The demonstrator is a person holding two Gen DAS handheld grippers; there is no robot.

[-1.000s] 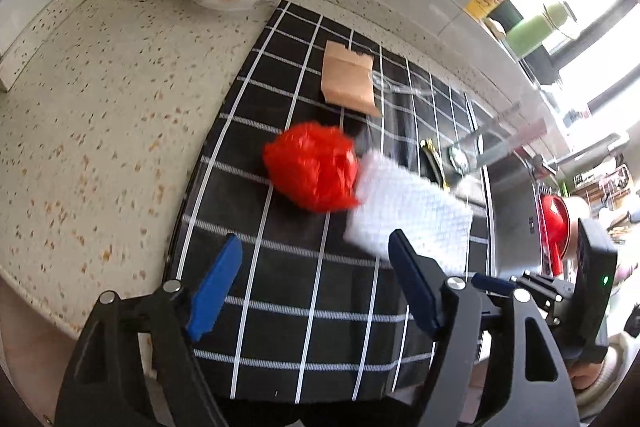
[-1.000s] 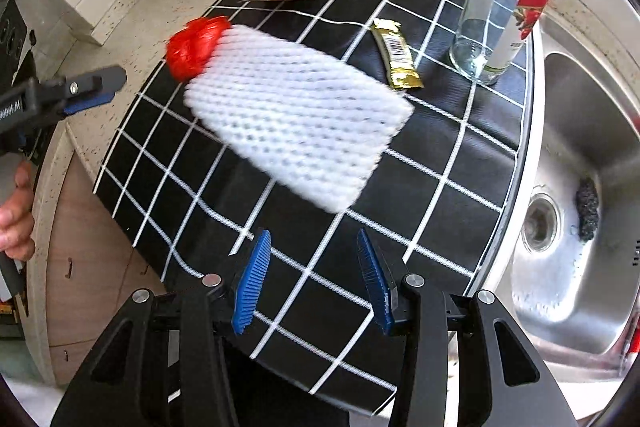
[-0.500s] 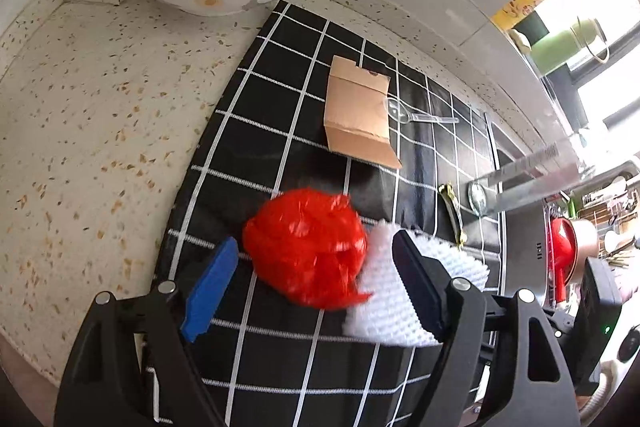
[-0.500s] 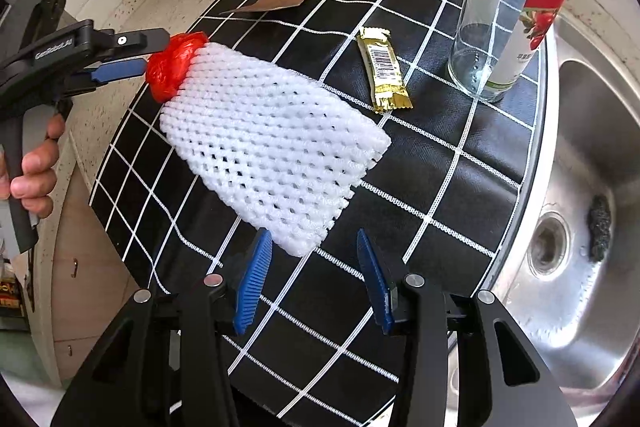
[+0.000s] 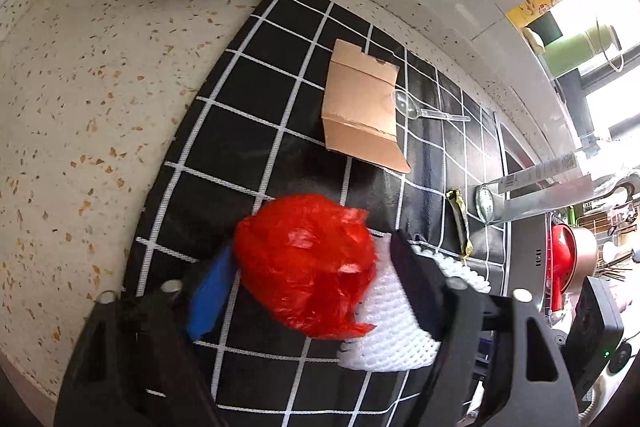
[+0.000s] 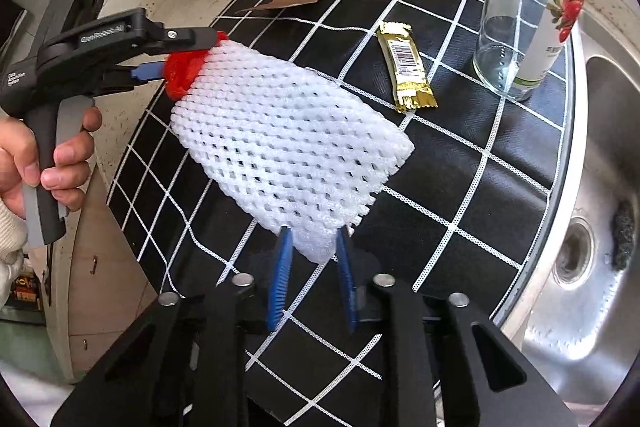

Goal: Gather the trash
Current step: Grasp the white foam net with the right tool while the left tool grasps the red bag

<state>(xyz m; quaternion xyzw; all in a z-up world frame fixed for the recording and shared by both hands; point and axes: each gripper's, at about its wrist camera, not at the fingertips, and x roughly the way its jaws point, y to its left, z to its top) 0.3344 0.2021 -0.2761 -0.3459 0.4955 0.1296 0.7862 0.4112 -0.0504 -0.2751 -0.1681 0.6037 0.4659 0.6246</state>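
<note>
– Where is the red plastic bag (image 5: 308,263)?
– On the checked mat (image 5: 248,131), between my left hand-held gripper's (image 5: 316,279) closing jaws.
– And the right hand-held gripper (image 6: 314,247)?
– Closing on the white foam net's (image 6: 288,143) near end, pinching it.

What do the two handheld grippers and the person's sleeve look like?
Both the left gripper and the right gripper are matte black with silver screws and blue finger pads. The left has white lettering and a grey trigger. The sleeve is cream knit.
</note>
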